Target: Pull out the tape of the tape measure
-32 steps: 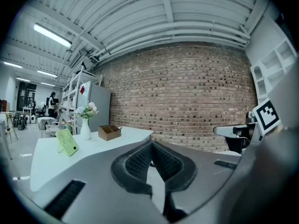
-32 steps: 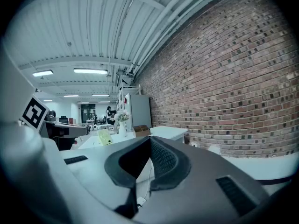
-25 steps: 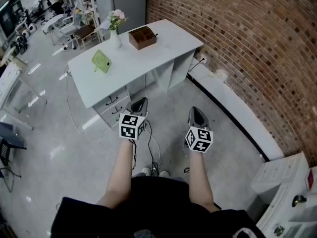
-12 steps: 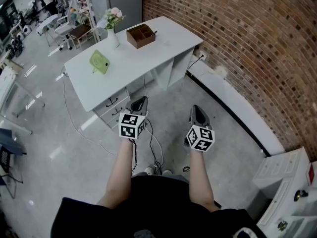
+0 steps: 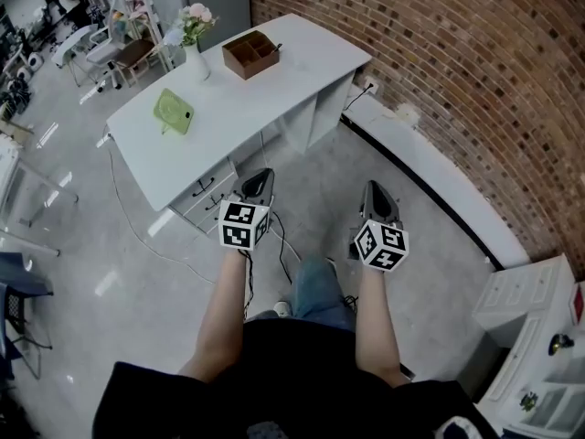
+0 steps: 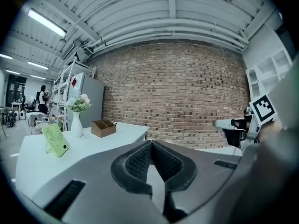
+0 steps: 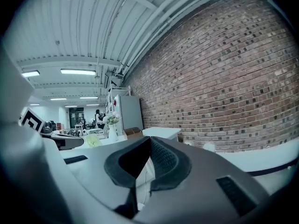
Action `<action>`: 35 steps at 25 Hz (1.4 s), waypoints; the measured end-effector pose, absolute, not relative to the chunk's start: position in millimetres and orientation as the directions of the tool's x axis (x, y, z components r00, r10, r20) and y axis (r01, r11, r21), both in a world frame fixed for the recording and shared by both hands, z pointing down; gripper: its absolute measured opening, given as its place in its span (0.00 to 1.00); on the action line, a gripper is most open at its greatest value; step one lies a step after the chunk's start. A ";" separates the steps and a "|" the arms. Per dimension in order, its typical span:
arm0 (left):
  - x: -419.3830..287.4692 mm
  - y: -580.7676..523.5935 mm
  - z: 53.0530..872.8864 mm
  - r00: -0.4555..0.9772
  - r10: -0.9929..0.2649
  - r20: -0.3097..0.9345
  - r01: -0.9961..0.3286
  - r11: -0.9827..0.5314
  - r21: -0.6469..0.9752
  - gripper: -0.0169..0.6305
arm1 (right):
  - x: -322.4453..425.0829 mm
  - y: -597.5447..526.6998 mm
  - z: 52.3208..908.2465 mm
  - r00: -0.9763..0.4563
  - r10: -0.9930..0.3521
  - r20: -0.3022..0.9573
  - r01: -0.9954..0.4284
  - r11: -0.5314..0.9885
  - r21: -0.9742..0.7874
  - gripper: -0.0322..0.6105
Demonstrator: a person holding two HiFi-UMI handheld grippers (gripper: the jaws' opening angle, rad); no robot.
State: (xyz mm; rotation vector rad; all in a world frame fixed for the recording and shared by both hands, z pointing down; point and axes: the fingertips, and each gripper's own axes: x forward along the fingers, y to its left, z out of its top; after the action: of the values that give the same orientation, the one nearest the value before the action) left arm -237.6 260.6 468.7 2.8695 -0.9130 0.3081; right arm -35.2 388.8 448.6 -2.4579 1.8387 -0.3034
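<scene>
Currently the left tongs [image 5: 259, 181] and right tongs [image 5: 377, 194] are both pressed together, empty, held apart from the long white worktop [image 5: 239, 108].

We see our right gripper [image 7: 149, 141] with its jaws closed tip to tip and nothing between them. Far beyond them stands a white table [image 7: 161, 132] bearing a brown box [image 7: 134, 131] and a vase of flowers [image 7: 112, 128]. A brick wall [image 7: 224, 87] runs along the right. At the near left is our left gripper [image 7: 77, 142] and its marker cube [image 7: 32, 120].
</scene>
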 end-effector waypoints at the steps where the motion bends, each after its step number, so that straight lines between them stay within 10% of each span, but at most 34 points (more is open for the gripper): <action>1: -233.7 254.0 470.0 0.797 -0.559 0.228 -0.583 -0.811 0.050 0.06 | -31.7 381.2 448.4 0.268 -0.956 0.123 -0.945 -0.286 -0.160 0.05; 35: 30.3 -217.2 516.4 0.580 -0.753 0.312 -0.793 -0.609 0.002 0.06 | 233.2 -178.6 492.4 -0.166 -0.956 0.241 -0.979 0.130 -0.156 0.05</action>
State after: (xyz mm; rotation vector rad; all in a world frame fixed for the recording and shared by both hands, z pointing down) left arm 30.3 -217.2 516.4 2.6643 -1.3119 0.4247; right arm 233.2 -178.6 492.4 -2.0799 2.4223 -0.4486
